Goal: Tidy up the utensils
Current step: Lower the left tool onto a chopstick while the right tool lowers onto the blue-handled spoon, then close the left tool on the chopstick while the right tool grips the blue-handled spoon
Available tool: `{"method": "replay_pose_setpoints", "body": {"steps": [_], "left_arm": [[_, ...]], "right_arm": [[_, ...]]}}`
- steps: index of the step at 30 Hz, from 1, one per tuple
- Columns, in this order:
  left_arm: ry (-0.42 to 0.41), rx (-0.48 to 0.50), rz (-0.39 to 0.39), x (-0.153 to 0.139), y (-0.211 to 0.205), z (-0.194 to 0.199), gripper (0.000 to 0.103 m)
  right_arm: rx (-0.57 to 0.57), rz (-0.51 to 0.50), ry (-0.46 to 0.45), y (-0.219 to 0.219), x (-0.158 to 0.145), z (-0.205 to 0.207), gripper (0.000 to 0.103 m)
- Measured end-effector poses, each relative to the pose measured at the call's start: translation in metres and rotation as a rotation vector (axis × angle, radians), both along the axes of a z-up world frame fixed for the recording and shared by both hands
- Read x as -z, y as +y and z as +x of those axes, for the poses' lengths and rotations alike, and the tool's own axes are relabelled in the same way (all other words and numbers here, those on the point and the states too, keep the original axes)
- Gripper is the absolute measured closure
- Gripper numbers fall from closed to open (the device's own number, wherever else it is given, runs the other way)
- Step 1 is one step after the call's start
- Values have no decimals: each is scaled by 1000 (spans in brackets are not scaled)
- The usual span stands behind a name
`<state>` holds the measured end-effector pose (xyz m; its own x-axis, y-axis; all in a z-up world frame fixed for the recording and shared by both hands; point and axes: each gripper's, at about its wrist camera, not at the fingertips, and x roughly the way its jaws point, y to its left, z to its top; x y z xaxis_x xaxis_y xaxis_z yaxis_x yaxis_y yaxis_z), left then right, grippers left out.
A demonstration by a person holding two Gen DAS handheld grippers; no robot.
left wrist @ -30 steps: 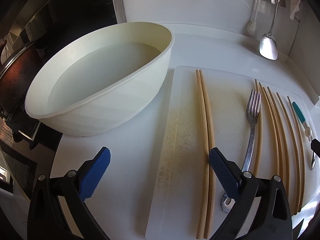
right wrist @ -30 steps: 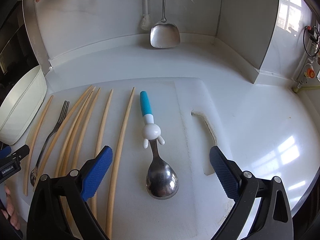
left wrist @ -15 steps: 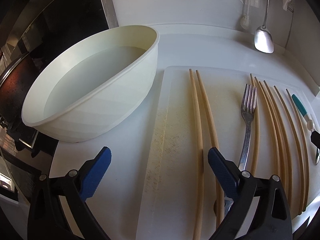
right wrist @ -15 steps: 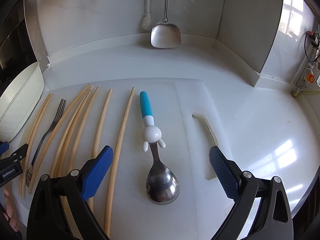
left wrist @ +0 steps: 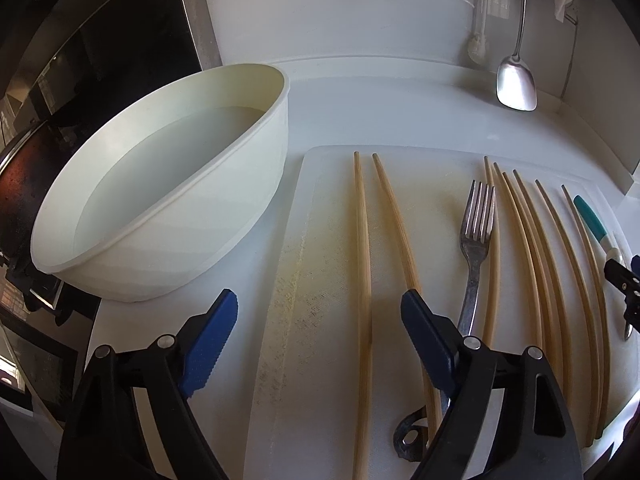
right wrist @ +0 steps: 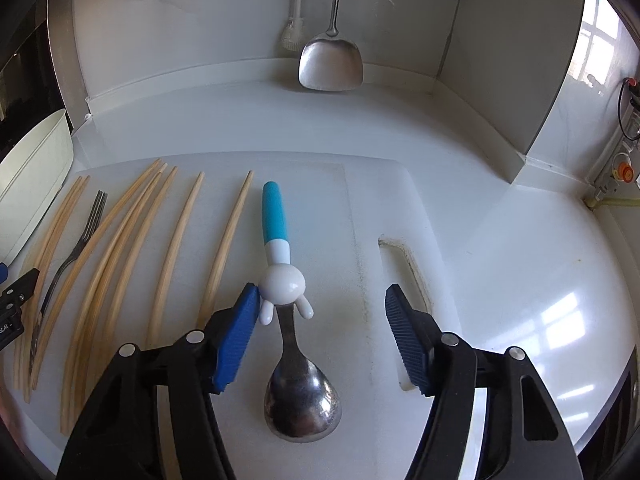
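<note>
The left tongs (left wrist: 320, 328) stand wide apart over the white cutting board (left wrist: 320, 240), gripping nothing; one of the two nearest chopsticks (left wrist: 362, 280) runs up between the blue pads, while its partner passes under the right-hand pad, so its lower stretch is hidden. Just right of that pad lies the fork (left wrist: 474, 248), tines pointing away, its handle covered by the tong body with only the looped end peeking out below. Further right, more chopsticks (left wrist: 536, 264) fan out, their near ends cut off by the picture's edge. Left of the tongs and ahead sits the cream basin (left wrist: 180, 240) on the desk (left wrist: 360, 112), beside the board. The right tongs (right wrist: 318, 330) are also apart, their pads on either side of the spoon (right wrist: 302, 400); the left pad sits just beside the white figure on the handle, though contact cannot be judged. The spoon's bowl lies near, between the tong arms, its blue handle pointing away. Left of these tongs the chopsticks spread out, their near ends lost behind the black arm. Far ahead a metal spatula (right wrist: 331, 62) hangs on the wall, its upper handle cropped.
</note>
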<state>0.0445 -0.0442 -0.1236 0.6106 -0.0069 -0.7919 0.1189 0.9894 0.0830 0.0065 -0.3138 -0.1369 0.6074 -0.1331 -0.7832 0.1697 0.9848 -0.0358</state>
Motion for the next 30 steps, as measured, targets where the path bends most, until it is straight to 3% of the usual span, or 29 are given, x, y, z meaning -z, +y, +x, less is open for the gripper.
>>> {"method": "replay_pose_setpoints", "body": {"steps": [5,9,19,21,27,30], "left_arm": [[-12,1,-10,1,-2,-1,27],[-17,4,-31,0,-6,-3,38],[-9,20,-66,-1,-8,-9,54],[-2,31,-85,-1,-8,-11,65],[-10,63,-75,-2,-18,-17,92],[-6,72,-75,-2,-18,-16,96]], "right_arm": [[-15,-25,-8,3,0,3,40],[-34,-10,-21,4,-1,4,49],[-74,32,-35,10,-2,0,70],[-82,31,-37,12,-2,0,76],[-85,25,-41,15,-2,-2,78],[-90,23,-39,17,-2,-2,79]]}}
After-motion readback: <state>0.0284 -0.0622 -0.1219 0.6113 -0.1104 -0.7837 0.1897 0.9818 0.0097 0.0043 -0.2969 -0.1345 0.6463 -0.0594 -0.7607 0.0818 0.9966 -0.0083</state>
